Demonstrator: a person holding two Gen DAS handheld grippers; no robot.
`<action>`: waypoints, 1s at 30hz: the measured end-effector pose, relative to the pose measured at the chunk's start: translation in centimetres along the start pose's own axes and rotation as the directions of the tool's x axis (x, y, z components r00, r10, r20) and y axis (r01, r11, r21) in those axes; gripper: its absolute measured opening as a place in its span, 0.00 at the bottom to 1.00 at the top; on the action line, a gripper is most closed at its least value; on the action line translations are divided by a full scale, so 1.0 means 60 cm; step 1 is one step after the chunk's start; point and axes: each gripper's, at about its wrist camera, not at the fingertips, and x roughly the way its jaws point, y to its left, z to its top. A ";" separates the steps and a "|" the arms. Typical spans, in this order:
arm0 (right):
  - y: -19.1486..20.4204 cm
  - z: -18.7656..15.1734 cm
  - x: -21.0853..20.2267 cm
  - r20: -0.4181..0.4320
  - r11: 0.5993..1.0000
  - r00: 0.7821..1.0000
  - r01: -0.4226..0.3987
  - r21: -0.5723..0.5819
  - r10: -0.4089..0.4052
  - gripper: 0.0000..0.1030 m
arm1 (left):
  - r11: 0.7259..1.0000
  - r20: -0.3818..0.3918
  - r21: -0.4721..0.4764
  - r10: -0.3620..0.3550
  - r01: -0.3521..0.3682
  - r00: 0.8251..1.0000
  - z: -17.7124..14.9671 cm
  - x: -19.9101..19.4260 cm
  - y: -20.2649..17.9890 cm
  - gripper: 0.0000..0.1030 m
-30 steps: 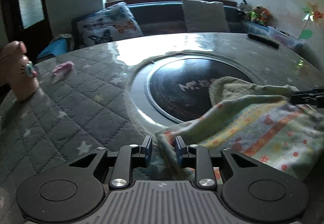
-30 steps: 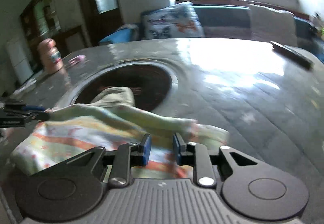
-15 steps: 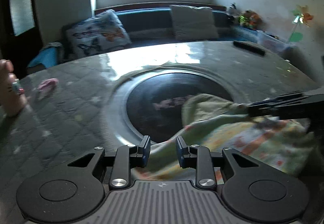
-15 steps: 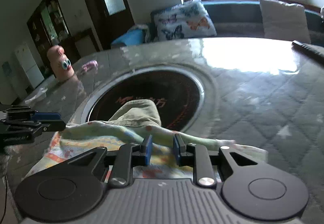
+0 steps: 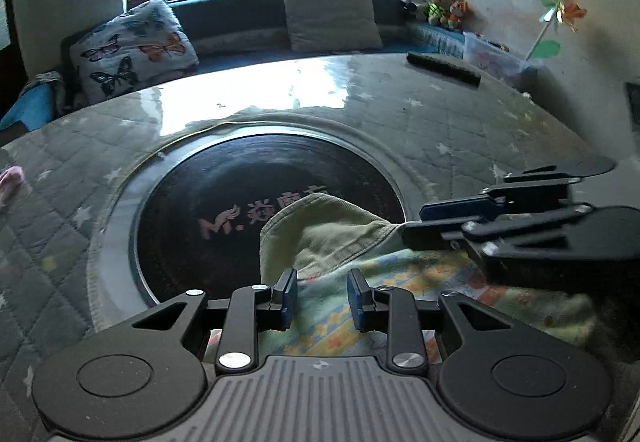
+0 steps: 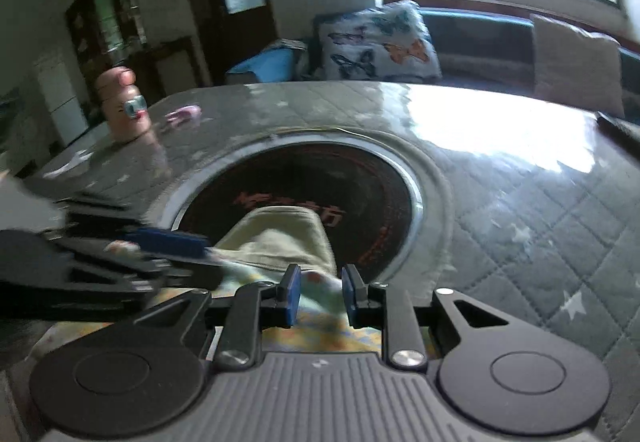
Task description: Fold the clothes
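Both hand-held grippers, left (image 5: 322, 300) and right (image 6: 316, 300), pinch the patterned garment (image 5: 400, 282) between their pads.

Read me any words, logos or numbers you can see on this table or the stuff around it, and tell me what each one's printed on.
"M." followed by several Chinese characters I cannot make out, partly covered by the garment: printed on the dark round centre plate of the table.
The same lettering in the right wrist view: blurred, unreadable.
Small mark on each gripper's ribbed housing: a logo, too small to read.
Nothing else shows text.
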 end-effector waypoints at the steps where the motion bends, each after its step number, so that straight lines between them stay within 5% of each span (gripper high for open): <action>1: 0.007 -0.002 -0.004 0.000 1.000 1.000 -0.010 -0.018 0.010 0.21 | 1.000 -0.007 0.003 0.003 -0.003 1.000 0.001 0.005 -0.001 0.29; 15: 0.140 -0.089 -0.065 -0.061 0.930 0.989 -0.150 -0.335 0.138 0.22 | 1.000 0.016 0.012 0.023 -0.023 1.000 -0.009 0.003 -0.010 0.29; 20: 0.169 -0.126 -0.091 -0.066 0.915 0.984 -0.179 -0.362 0.166 0.24 | 0.999 0.045 0.021 0.044 -0.045 0.998 -0.020 -0.012 -0.018 0.29; 28: 0.131 -0.127 -0.131 0.038 0.962 0.980 -0.183 -0.203 0.195 0.63 | 0.995 0.128 0.036 0.086 -0.091 0.988 -0.099 -0.089 -0.040 0.32; 30: 0.120 -0.129 -0.134 0.065 0.972 0.980 -0.179 -0.152 0.190 0.63 | 0.994 0.147 0.035 0.097 -0.104 0.984 -0.121 -0.109 -0.045 0.32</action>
